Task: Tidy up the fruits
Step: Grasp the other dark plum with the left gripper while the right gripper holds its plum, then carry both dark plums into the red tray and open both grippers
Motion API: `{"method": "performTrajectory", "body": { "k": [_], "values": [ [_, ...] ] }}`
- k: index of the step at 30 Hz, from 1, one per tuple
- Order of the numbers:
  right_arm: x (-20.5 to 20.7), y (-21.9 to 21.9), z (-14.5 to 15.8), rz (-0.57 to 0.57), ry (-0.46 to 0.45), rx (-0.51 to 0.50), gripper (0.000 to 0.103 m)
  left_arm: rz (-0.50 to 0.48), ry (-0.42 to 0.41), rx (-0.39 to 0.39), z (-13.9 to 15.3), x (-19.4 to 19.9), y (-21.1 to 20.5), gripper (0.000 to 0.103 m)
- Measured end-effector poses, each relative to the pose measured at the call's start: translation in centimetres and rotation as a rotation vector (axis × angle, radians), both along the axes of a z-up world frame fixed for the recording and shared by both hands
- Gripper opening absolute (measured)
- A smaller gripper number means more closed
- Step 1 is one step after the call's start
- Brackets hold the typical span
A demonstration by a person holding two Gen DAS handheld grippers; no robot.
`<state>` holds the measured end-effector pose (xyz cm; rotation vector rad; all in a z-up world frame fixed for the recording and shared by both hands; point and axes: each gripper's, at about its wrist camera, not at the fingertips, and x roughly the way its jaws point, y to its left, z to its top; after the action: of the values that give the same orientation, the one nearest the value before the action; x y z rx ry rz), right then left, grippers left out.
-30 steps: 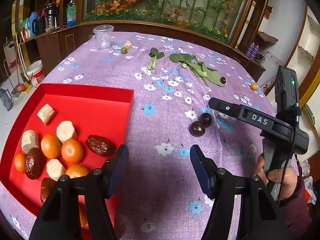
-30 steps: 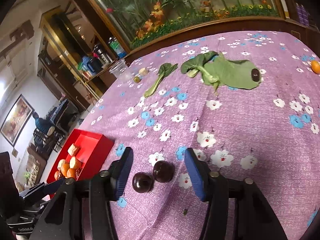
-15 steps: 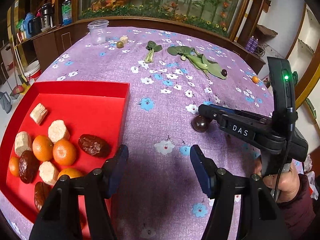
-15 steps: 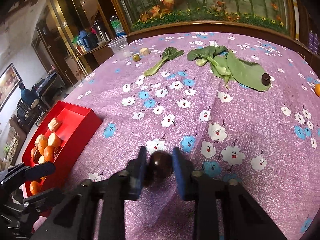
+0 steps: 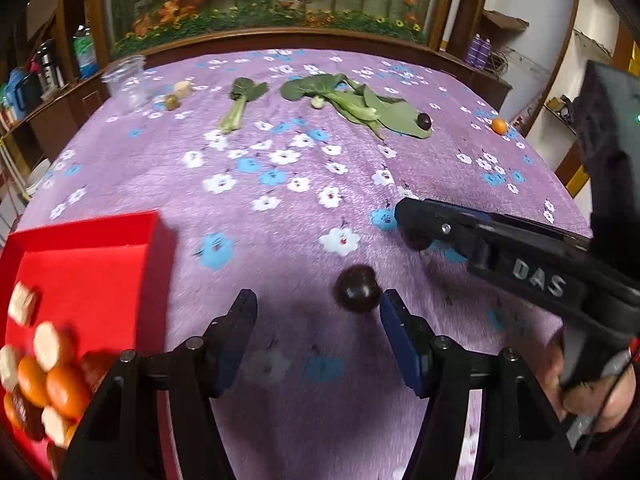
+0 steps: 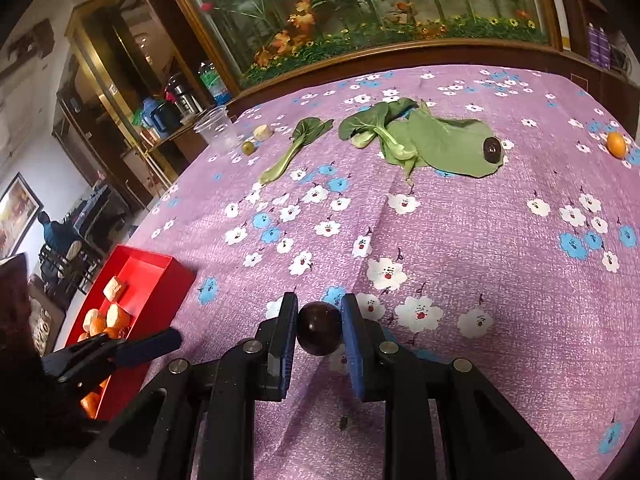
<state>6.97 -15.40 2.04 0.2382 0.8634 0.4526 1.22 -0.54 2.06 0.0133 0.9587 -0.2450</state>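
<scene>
My right gripper (image 6: 319, 322) is shut on a dark round plum (image 6: 319, 327) and holds it just above the purple cloth; it also shows in the left wrist view (image 5: 416, 232). A second dark plum (image 5: 357, 289) lies on the cloth beside the right finger of my open left gripper (image 5: 316, 322). The red tray (image 5: 92, 264) at the left holds several oranges, dates and pale fruit pieces; it also shows in the right wrist view (image 6: 158, 280). A small orange (image 6: 616, 144) and another dark fruit (image 6: 492, 149) lie far back.
Bok choy leaves (image 6: 432, 140) and a single stalk (image 6: 296, 144) lie across the far half of the table. A clear plastic cup (image 6: 218, 130), a green fruit (image 6: 248, 147) and a pale piece (image 6: 263, 132) stand at the back left. The table edge curves away on the right.
My right gripper closed on one plum and lifted it slightly. My left gripper moved right and forward from the tray, so the other plum now sits by its right finger.
</scene>
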Motion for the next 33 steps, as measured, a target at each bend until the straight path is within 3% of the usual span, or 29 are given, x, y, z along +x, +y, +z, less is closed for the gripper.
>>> {"method": "performTrajectory", "body": {
  "k": [3,5,9,12,22,33],
  "values": [
    [0.1,0.0,0.0,0.0,0.002,0.002,0.024,-0.014,0.023,-0.022,-0.7,0.8,-0.4,0.063],
    [0.2,0.0,-0.1,0.001,0.007,0.002,0.024,-0.025,0.029,-0.043,-0.9,1.0,-0.6,0.055],
    [0.3,-0.1,-0.3,-0.002,0.014,0.001,0.024,-0.08,0.019,-0.072,-0.8,0.6,-1.5,0.023],
    [0.2,-0.1,-0.3,-0.007,0.012,-0.001,0.024,-0.086,-0.011,-0.023,-0.5,0.2,-2.1,0.022],
    [0.3,-0.5,-0.3,-0.019,0.005,0.009,0.024,0.047,-0.039,-0.099,2.0,-1.2,2.4,0.023],
    [-0.6,0.3,0.2,-0.016,-0.017,0.01,0.024,0.275,-0.151,-0.159,6.6,-7.0,14.6,0.023]
  ]
}}
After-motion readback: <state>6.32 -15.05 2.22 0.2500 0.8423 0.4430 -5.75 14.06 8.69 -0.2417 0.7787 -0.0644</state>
